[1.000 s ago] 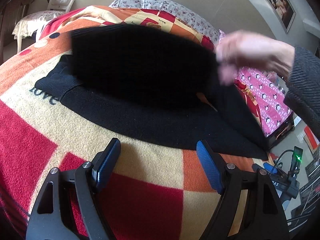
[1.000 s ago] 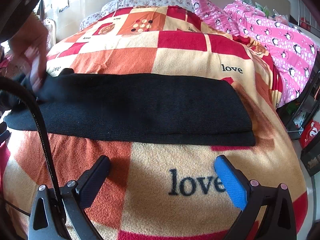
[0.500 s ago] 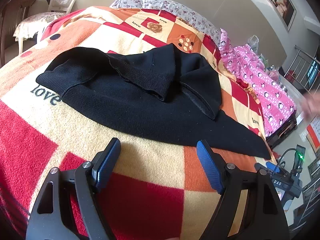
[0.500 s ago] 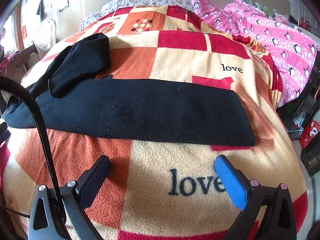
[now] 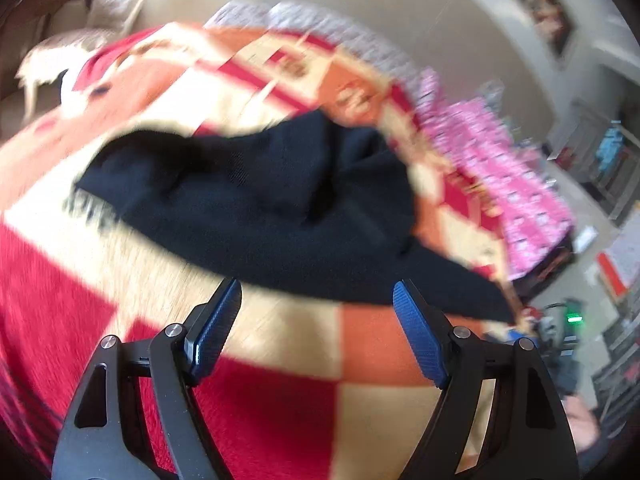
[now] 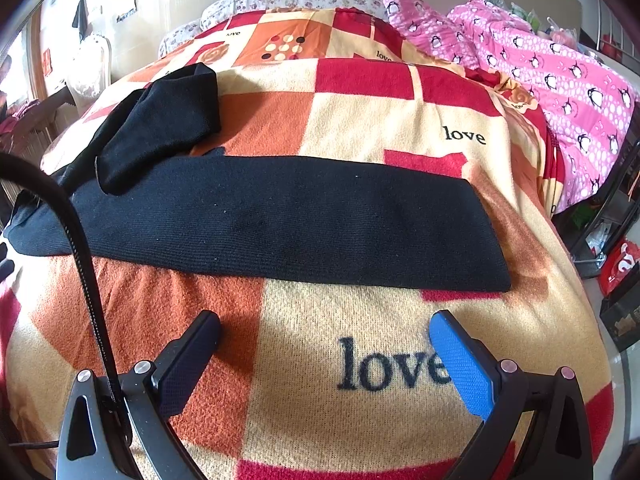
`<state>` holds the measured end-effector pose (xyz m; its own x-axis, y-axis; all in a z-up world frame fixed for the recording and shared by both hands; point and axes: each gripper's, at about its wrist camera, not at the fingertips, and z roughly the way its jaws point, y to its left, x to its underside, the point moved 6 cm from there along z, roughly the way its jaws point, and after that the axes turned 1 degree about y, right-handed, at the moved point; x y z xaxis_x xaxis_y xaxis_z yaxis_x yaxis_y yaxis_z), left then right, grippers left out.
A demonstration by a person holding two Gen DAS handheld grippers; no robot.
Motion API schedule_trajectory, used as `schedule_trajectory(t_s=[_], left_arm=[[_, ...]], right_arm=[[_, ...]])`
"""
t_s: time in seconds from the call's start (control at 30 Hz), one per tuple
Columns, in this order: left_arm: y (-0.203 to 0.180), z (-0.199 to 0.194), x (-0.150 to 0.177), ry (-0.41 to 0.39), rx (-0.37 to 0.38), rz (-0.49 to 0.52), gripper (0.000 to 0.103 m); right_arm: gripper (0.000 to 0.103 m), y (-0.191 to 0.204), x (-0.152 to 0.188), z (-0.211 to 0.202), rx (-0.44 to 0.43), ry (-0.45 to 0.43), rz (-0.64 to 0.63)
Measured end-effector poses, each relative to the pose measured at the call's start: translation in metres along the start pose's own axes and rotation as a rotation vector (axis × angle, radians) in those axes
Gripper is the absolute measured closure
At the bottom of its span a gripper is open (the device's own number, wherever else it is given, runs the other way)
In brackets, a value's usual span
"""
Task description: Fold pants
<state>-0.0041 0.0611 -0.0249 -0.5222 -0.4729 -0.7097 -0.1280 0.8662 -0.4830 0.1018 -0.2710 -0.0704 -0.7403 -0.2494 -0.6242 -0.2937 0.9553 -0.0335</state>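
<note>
One pair of black pants (image 6: 288, 220) lies across my checkered blanket (image 6: 360, 92), a single leg stretched flat from left to right and the other end heaped in a loose fold at the left (image 6: 160, 120). My right gripper (image 6: 324, 356) is spread wide with nothing between its two fingers, hovering over the blanket just short of the near hem. My left gripper (image 5: 316, 332) is likewise released and empty, its two blue pads (image 5: 420, 340) apart, close to the pants (image 5: 260, 208) edge; that view is blurred. One pink penguin-print quilt (image 6: 560, 64) lies along the right side.
</note>
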Motion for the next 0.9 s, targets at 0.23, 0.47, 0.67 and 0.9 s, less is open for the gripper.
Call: schedule_trajectory(t_s=[0.23,0.47,0.67,0.9], left_arm=[[-0.032,0.045,-0.048,0.16,-0.175,0.49,0.024],[-0.009,0.13,-0.053,0.36,-0.383,0.717,0.024],[0.013,0.13,-0.057,0.31,-0.616,0.746,0.093],[0.07,0.088,-0.12,0.055,-0.577,0.342,0.094]], right_arm=[[0.0,-0.002,0.0,0.0,-0.002,-0.003,0.001],[0.0,-0.001,0.001,0.0,0.0,-0.013,-0.002],[0.0,0.0,0.001,0.0,0.0,0.003,-0.006],[0.024,0.003,0.005,-0.011,-0.087,0.173,-0.123]])
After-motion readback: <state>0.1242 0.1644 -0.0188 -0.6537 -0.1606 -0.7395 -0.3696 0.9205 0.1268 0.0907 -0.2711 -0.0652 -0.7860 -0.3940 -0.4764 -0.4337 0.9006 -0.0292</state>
